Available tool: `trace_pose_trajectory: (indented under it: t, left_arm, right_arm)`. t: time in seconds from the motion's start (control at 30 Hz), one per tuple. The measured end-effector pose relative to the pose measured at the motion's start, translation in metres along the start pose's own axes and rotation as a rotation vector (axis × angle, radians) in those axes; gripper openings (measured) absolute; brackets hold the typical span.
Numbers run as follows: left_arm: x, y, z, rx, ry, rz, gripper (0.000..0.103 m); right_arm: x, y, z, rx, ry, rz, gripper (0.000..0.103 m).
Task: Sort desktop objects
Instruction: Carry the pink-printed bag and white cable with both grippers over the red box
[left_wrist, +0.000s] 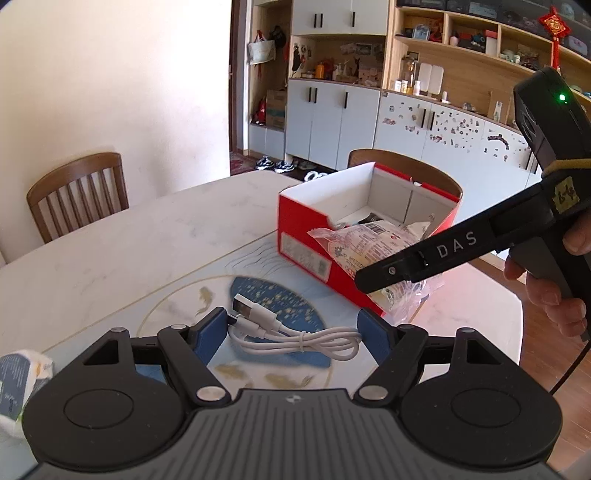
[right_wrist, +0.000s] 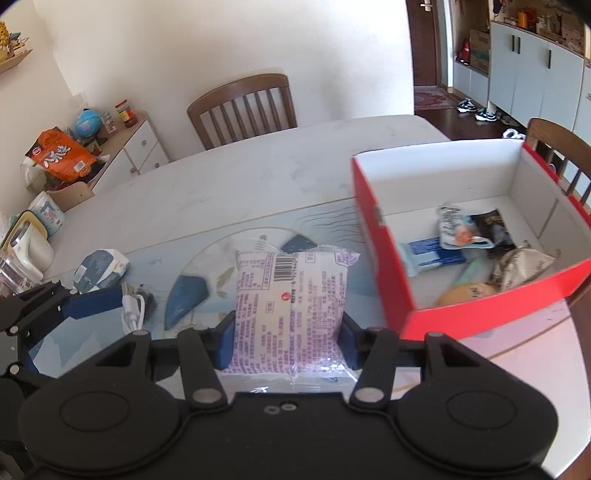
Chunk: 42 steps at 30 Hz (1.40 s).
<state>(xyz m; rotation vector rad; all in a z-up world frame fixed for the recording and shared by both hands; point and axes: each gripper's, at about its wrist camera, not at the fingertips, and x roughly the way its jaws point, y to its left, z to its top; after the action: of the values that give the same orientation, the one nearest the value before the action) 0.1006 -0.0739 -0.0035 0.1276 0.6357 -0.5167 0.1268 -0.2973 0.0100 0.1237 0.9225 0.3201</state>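
A coiled white USB cable (left_wrist: 295, 339) spans the gap between the blue pads of my left gripper (left_wrist: 293, 317), which is shut on it. It stays sharp while the table below blurs. My right gripper (right_wrist: 288, 321) is shut on a white snack packet (right_wrist: 288, 295) with purple print, held above the mat just left of the red cardboard box (right_wrist: 373, 229). In the left wrist view the right gripper (left_wrist: 373, 275) carries that packet (left_wrist: 369, 243) in front of the box (left_wrist: 295, 206). From the right wrist view, the left gripper (right_wrist: 92, 302) and the cable (right_wrist: 131, 314) appear at the left.
Several wrapped items (right_wrist: 461, 236) lie inside the box. A tissue pack (right_wrist: 99, 266) rests on the mat (left_wrist: 258, 295) with blue fan patterns. Wooden chairs (right_wrist: 243, 107) stand at the far side and behind the box. A low cabinet (right_wrist: 136, 147) with clutter is at the left.
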Motion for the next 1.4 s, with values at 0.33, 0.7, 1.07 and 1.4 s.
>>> trace_pose_trajectory:
  t: [0.33, 0.7, 1.07, 1.4]
  left_arm:
    - [0.021, -0.038, 0.028, 0.043, -0.021, -0.04, 0.077]
    - [0.058, -0.082, 0.054, 0.095, -0.024, -0.081, 0.077]
    - [0.092, -0.116, 0.084, 0.158, -0.037, -0.115, 0.077]
    - [0.133, -0.126, 0.103, 0.163, 0.012, -0.121, 0.077]
  right_arm:
    - [-0.024, -0.049, 0.001, 0.038, -0.034, -0.028, 0.053]
    - [-0.038, -0.105, 0.007, 0.062, -0.052, -0.058, 0.053]
    - [-0.045, -0.148, 0.03, 0.025, -0.077, -0.082, 0.053]
    - [-0.035, -0.177, 0.051, -0.033, -0.081, -0.125, 0.053]
